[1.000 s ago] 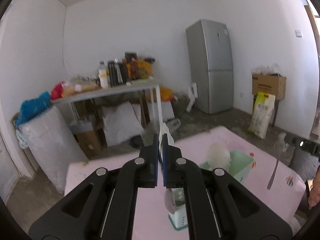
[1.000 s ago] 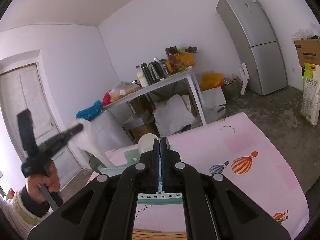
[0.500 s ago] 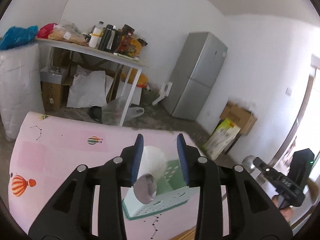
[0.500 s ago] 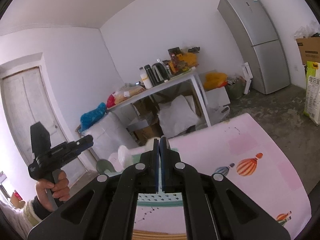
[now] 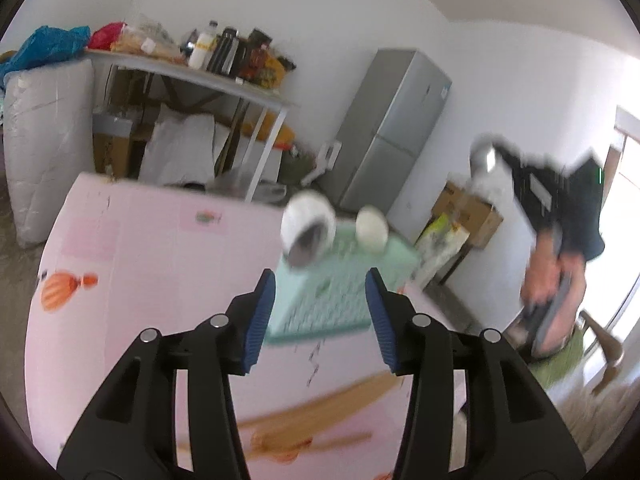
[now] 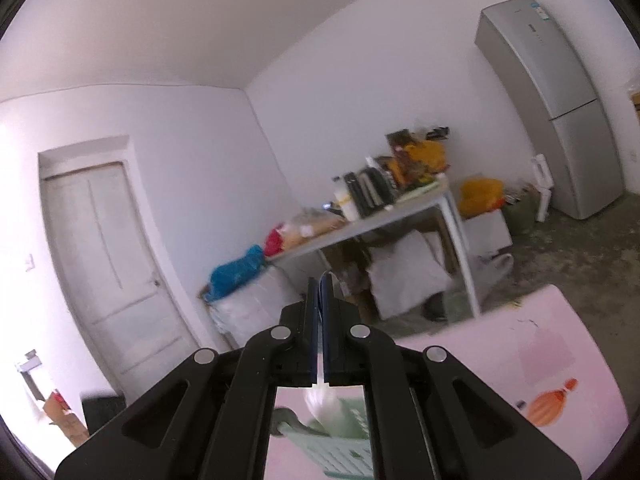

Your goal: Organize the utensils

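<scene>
A mint-green slotted basket (image 5: 340, 300) stands on the pink tablecloth (image 5: 160, 280), just beyond my left gripper (image 5: 320, 276). The left jaws are opening and nothing is between the blue pads (image 5: 260, 312). Blurred utensils stick up from the basket: a white spoon with a shiny metal bowl against it (image 5: 306, 232) and a second white spoon head (image 5: 372, 230). My right gripper (image 6: 320, 280) is shut on a thin pale spoon handle (image 6: 320, 378), high above the basket (image 6: 344, 452). The left wrist view shows that right gripper (image 5: 496, 152) raised at the right, with the spoon's shiny head (image 5: 486, 156) at its tips.
Wooden chopsticks (image 5: 312, 412) lie on the cloth near my left gripper. A person's hand (image 5: 548, 272) holds the right gripper's handle. Behind the pink table are a cluttered white table (image 6: 380, 224), a grey fridge (image 6: 560, 120), boxes and a door (image 6: 104, 264).
My left gripper went from shut to open, letting go of a spoon at the basket, then rolled and sank toward the table. The right gripper rose with its spoon.
</scene>
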Available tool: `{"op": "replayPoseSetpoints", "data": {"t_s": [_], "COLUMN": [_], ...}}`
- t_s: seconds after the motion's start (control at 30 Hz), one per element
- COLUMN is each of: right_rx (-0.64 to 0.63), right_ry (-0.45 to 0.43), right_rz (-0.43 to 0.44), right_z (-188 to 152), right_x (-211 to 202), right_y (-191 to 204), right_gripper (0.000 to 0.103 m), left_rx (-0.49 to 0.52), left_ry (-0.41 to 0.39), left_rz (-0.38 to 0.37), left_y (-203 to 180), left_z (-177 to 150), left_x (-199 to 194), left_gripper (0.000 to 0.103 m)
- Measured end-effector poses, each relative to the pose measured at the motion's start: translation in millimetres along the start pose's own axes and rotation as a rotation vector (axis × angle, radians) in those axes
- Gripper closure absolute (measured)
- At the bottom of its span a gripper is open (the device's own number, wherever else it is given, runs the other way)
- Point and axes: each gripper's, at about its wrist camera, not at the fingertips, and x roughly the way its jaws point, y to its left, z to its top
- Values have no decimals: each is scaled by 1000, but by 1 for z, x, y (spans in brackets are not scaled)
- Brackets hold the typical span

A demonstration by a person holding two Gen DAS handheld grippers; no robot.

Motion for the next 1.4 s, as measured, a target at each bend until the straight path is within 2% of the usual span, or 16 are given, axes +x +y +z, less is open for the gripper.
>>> {"op": "replayPoseSetpoints", "data": {"t_s": [0.17, 0.3, 0.43, 0.57, 0.7, 0.9, 1.07, 1.13, 1.23, 1.4], "right_rx": [-21, -7, 99, 173, 151, 106, 82, 92, 138, 247], "right_ry": [19, 60, 88, 120, 138, 120, 136, 176, 289, 474], "right_rz": [2, -28, -18, -49, -111, -212, -256, -254, -235, -219], "right_z": [-7, -24, -48, -70, -82, -81, -84, -94, -122, -186], "right_x": [33, 55, 56, 47, 31, -3, -35, -47, -56, -66], "right_y": [-3, -21, -52, -74, -74, -70, -62, -58, -54, -47], "right_gripper": [101, 101, 101, 101, 100, 100, 100, 99, 99, 99], "left_rx": [-28, 6, 32, 65, 68, 81, 119, 161, 242, 458], "left_ry": [111, 140, 161, 173, 195, 204, 219, 258, 328, 422], "left_rz": [-3, 9, 2, 3, -7, -16, -23, -39, -42, 47], "left_y": [6, 4, 1, -1, -4, -10, -14, -18, -25, -40], "left_z": [-40, -54, -63, -65, -69, -72, -71, -75, -87, -114], "left_x": [12, 18, 17, 19, 21, 21, 16, 17, 21, 35], "left_gripper": [59, 59, 59, 59, 56, 54, 54, 54, 54, 55]}}
